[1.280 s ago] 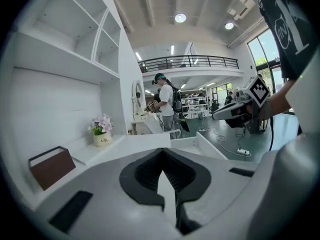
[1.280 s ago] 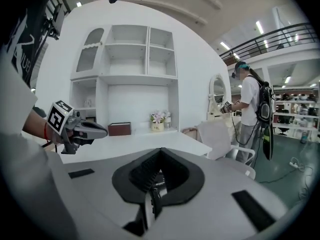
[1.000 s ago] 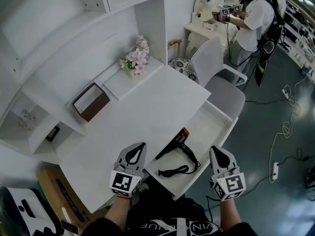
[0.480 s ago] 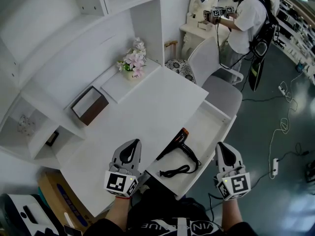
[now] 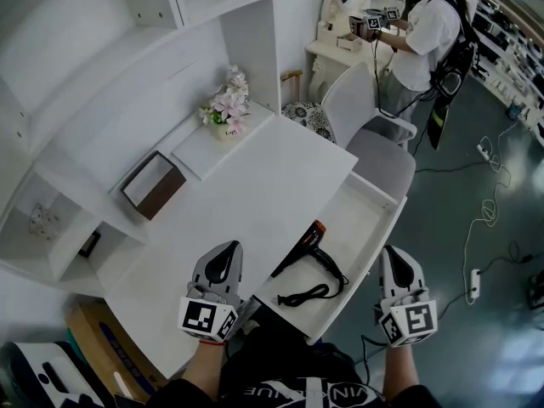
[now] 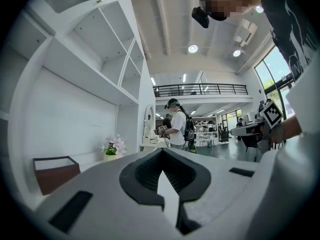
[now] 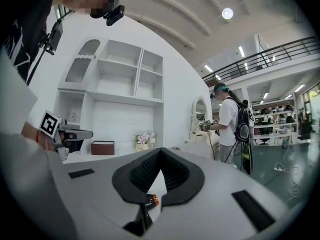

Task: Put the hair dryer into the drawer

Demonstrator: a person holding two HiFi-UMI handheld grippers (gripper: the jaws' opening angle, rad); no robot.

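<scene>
Head view: found black, orange-nosed hair dryer (image 5: 308, 249) inside open white drawer (image 5: 374, 206); held left tongs (image 5: 226, 253), right tongs (image 5: 394, 257) closed, empty; judged even push best.

You've spread both grippers away from the open drawer (image 5: 361, 228). Your left gripper (image 5: 224, 252) has slid a little left along the desk edge. Your right gripper (image 5: 393, 253) has moved further right, off the drawer's outer edge.

I count: one hair dryer (image 5: 309, 244), one drawer (image 5: 361, 219), left gripper (image 5: 223, 260) plus right gripper (image 5: 397, 262), one flower pot (image 5: 223, 113), one brown box (image 5: 155, 185).
</scene>
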